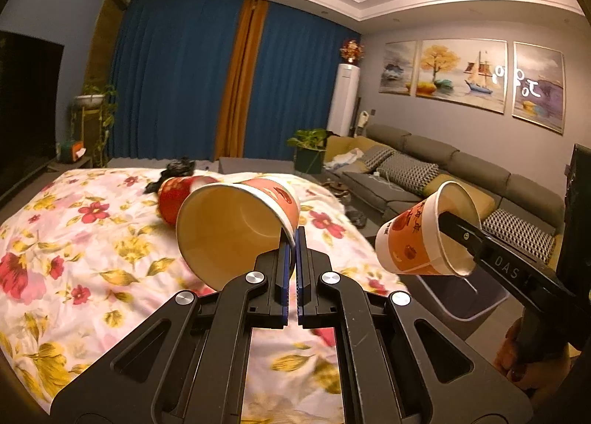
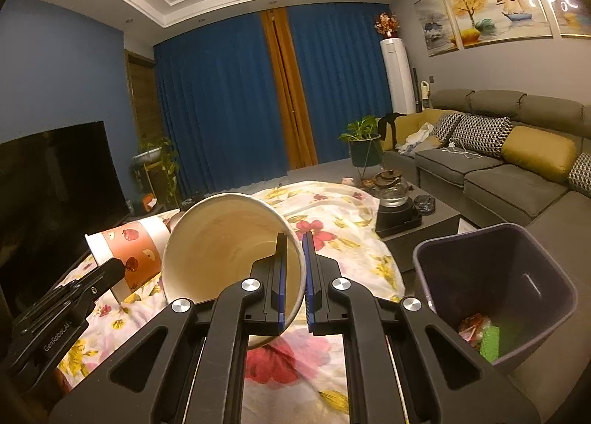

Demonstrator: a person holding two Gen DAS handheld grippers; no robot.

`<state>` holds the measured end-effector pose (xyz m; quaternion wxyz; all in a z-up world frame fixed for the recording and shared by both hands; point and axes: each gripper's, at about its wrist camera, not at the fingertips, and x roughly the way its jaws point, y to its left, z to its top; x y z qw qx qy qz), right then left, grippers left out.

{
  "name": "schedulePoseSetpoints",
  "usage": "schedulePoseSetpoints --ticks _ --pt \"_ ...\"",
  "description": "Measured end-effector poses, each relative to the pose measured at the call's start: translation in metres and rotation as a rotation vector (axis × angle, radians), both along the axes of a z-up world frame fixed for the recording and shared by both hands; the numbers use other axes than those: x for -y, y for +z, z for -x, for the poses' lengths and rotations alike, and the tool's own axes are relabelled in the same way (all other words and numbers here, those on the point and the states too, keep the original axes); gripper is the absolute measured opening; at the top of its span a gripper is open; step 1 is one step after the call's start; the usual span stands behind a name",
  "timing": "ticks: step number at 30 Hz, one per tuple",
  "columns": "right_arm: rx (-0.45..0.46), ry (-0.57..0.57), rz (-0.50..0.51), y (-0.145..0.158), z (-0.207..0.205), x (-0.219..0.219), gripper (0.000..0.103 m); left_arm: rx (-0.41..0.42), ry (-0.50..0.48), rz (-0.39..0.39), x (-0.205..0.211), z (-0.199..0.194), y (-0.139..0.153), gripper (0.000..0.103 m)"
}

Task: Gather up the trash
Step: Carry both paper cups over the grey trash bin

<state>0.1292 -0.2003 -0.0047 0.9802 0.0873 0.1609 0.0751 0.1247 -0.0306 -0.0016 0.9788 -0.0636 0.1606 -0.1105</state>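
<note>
My left gripper (image 1: 295,235) is shut on the rim of an orange paper cup (image 1: 229,228), held above the floral cloth (image 1: 74,239). My right gripper (image 2: 294,243) is shut on the rim of a second orange paper cup (image 2: 225,246). In the left wrist view the right gripper's cup (image 1: 424,239) hangs over the grey trash bin (image 1: 465,298). In the right wrist view the left gripper's cup (image 2: 129,250) sits at the left. The trash bin (image 2: 495,276) holds some wrappers. A red cup (image 1: 173,198) and a black bag (image 1: 177,169) lie on the cloth.
A grey sofa (image 2: 498,165) with cushions runs along the right wall. A kettle on a tray (image 2: 395,198) stands on a dark low table. A TV (image 2: 48,194) is at the left. A potted plant (image 2: 364,143) stands by blue curtains.
</note>
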Motion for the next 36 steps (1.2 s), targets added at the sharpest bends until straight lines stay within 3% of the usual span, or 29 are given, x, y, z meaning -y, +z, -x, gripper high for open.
schedulePoseSetpoints --ticks 36 --pt "0.017 -0.356 -0.022 -0.012 0.033 0.164 0.009 0.04 -0.395 -0.073 0.194 -0.029 -0.013 0.002"
